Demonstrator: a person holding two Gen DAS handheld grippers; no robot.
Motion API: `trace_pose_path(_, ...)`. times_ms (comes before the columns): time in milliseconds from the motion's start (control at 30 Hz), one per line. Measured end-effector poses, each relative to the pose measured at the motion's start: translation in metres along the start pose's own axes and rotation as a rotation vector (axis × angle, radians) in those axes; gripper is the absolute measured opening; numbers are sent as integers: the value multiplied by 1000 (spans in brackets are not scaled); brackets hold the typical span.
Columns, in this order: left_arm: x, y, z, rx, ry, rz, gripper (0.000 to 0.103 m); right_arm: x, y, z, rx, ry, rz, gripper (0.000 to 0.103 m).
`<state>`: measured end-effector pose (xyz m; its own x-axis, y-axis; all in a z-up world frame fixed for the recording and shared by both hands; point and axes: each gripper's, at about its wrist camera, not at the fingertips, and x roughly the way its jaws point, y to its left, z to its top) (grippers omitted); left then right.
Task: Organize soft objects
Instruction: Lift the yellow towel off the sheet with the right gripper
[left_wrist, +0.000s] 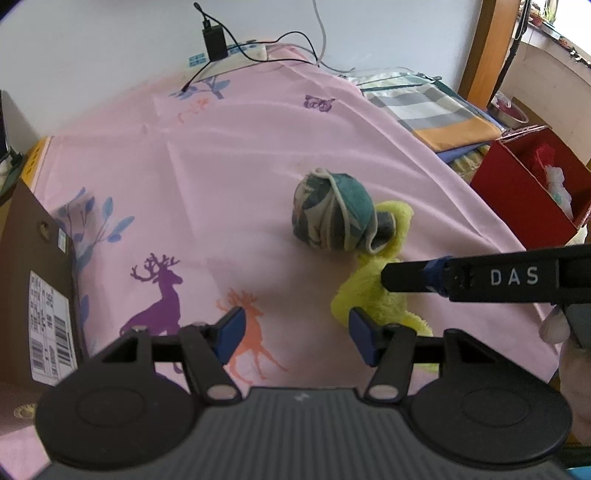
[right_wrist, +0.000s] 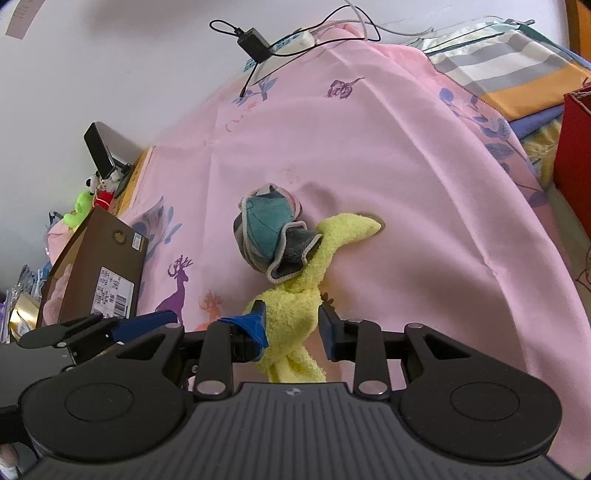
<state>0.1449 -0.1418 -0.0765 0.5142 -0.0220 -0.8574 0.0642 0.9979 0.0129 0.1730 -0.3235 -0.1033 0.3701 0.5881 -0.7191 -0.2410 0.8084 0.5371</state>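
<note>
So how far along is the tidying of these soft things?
Early. Nothing looks put away: the rolled cloth ball and yellow towel lie together on the pink sheet. The right gripper straddles the towel; I cannot tell if it grips. The left gripper is open, empty. Both items remain.

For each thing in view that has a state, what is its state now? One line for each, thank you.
Left tongs: open, nothing between them.
Right tongs: around the yellow towel, which is twisted and bunched.
Rolled cloth bundle: balled up, lying on the pink sheet, touching the towel.
Red box: open at the top, things inside.
Brown box: closed.
</note>
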Motion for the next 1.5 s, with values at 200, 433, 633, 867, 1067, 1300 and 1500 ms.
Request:
trace_pose_path(200,3,-3,1,-4,15,7,60,3,-3,2,-1,11,14,14)
trace_pose_path(433,5,-7,2,6,25,-8,61,5,-5,3,2,18,29,15)
trace_pose_path(633,9,-12,-1,20,35,-33,61,14,-10,4,41,40,70,16)
trace_pose_path(867,11,-3,-5,-18,38,-66,61,26,-13,4,104,74,141,19)
trace_pose_path(1067,17,9,-10,-82,63,-126,61,37,-2,-5,75,108,175,23)
trace_pose_path(1300,16,13,-17,-101,47,-182,51,37,3,-5,15,105,176,20)
trace_pose_path(1500,5,3,-23,-20,24,-197,45,33,6,-8,2,132,210,19)
